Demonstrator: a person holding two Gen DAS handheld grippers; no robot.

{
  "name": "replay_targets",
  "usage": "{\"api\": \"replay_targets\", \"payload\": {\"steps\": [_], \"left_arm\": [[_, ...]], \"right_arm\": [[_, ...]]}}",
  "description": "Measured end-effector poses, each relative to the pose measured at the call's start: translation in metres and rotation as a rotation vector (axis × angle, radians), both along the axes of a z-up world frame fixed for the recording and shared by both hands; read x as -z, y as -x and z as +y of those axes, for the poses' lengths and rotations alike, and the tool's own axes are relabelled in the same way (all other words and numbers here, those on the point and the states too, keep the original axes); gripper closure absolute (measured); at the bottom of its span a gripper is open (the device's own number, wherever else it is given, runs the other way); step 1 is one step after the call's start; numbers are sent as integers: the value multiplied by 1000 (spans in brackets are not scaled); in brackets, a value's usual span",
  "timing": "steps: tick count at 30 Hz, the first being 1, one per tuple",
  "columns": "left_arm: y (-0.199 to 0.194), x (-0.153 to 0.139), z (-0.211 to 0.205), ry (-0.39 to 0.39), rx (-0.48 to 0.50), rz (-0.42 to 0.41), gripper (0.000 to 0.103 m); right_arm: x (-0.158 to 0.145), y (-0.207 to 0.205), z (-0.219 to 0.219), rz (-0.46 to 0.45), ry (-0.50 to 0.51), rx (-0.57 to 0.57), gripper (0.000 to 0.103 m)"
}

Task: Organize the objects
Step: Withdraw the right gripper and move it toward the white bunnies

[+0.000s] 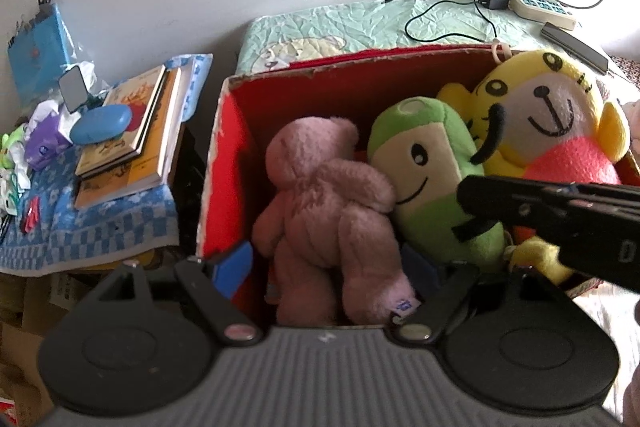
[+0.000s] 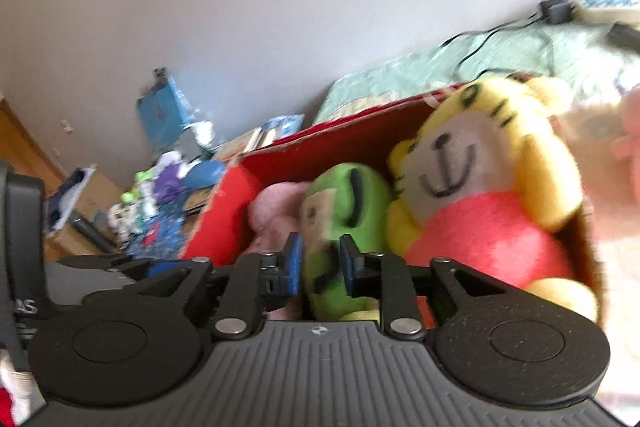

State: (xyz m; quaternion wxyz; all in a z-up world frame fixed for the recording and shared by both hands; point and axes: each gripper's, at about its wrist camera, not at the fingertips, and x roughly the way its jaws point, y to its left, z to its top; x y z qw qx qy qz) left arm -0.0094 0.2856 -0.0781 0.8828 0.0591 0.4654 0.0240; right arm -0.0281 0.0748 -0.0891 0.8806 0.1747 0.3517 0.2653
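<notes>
Three soft toys packed in red box (image 1: 224, 163): pink bear (image 1: 328, 211) nearest left, green toy (image 1: 432, 179) in middle, yellow tiger (image 1: 556, 119) far right. Left tongs (image 1: 332, 271) spread wide at near rim, either side of bear, gripping nothing. Right tongs (image 2: 320, 267) closed on green toy's lower end. Beyond box on left, books (image 1: 132, 139) and blue case (image 1: 100, 125) on checked cloth; bed behind with charger cable (image 1: 444, 19).
</notes>
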Motion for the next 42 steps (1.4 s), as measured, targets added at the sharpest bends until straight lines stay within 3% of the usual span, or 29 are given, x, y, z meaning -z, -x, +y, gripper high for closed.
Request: {"api": "replay_targets", "payload": {"steps": [12, 25, 37, 42], "left_arm": [[-1, -7, -17, -27, 3, -8, 15], [0, -8, -32, -29, 24, -3, 14], [5, -11, -36, -43, 19, -10, 11], [8, -13, -37, -42, 16, -19, 10]], "right_arm": [[0, 8, -11, -15, 59, 33, 79], [3, 12, -24, 34, 27, 46, 85], [2, 18, -29, 32, 36, 50, 85], [-1, 20, -38, 47, -3, 78, 84]]}}
